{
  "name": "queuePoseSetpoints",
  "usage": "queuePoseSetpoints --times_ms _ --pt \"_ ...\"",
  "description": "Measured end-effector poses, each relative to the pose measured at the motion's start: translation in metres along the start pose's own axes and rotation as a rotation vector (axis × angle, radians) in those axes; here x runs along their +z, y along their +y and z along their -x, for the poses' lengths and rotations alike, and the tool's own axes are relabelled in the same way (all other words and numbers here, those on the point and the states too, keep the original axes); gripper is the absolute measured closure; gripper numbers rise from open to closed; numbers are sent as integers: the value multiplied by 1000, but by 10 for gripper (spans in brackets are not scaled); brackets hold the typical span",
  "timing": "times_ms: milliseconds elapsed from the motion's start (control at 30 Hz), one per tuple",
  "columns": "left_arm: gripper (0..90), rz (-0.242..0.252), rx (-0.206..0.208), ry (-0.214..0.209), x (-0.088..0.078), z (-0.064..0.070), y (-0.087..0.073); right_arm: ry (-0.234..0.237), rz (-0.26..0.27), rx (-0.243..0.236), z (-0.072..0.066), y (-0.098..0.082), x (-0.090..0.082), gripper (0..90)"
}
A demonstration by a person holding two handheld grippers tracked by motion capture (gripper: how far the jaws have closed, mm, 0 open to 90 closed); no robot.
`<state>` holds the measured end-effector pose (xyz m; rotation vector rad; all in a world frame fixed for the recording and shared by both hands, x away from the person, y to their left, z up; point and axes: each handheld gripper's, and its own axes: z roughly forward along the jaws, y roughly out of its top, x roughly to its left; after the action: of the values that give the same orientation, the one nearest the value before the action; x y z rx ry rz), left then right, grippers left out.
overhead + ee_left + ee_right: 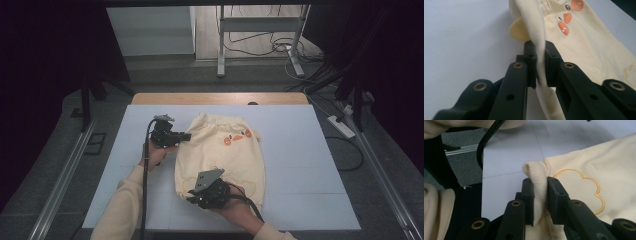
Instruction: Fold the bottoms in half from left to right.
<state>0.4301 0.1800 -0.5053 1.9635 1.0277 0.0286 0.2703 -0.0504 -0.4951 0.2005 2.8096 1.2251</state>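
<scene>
On the white mat that covers the table lies one pale yellow garment, near the middle and a little toward the person, and the work in hand looks like folding or turning it. At the left, the left gripper sits at the garment's left edge; in the left gripper view its jaws are pressed together on a raised fold of the thin cloth, which runs up between them and away toward the orange carrot motifs. Further right and nearer the person, the right gripper is at the garment's near left corner, and the right gripper view shows its jaws pinching the ribbed hem just beside a cloud outline stitched in orange thread. So both grasps appear made, along the same side of the garment, but nothing seems folded yet: the body lies mostly flat and spread, with the motifs face up. What is left, as I judge it, is lifting that side and carrying it across, then smoothing. Counted: one garment, one mat, two grippers, two hands with cream sleeves, three orange motifs in the left gripper view, and one stitched cloud in the right gripper view.
</scene>
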Motion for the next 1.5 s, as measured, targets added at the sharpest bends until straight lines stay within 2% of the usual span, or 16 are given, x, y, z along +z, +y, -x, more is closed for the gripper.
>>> queuePoseSetpoints --times_ms 300,1133,1367,1500 --pt "822 13 12 -5 -5 3 3 -3 12 -3 -1 3 -5 761" --pt "823 58 -6 -21 -19 3 7 1 64 -6 -3 10 -16 761" --pt "822 103 23 -32 -33 13 17 2 99 -16 -6 20 -24 761" --pt "823 89 9 -39 -28 13 15 8 101 -7 -4 18 -24 760"
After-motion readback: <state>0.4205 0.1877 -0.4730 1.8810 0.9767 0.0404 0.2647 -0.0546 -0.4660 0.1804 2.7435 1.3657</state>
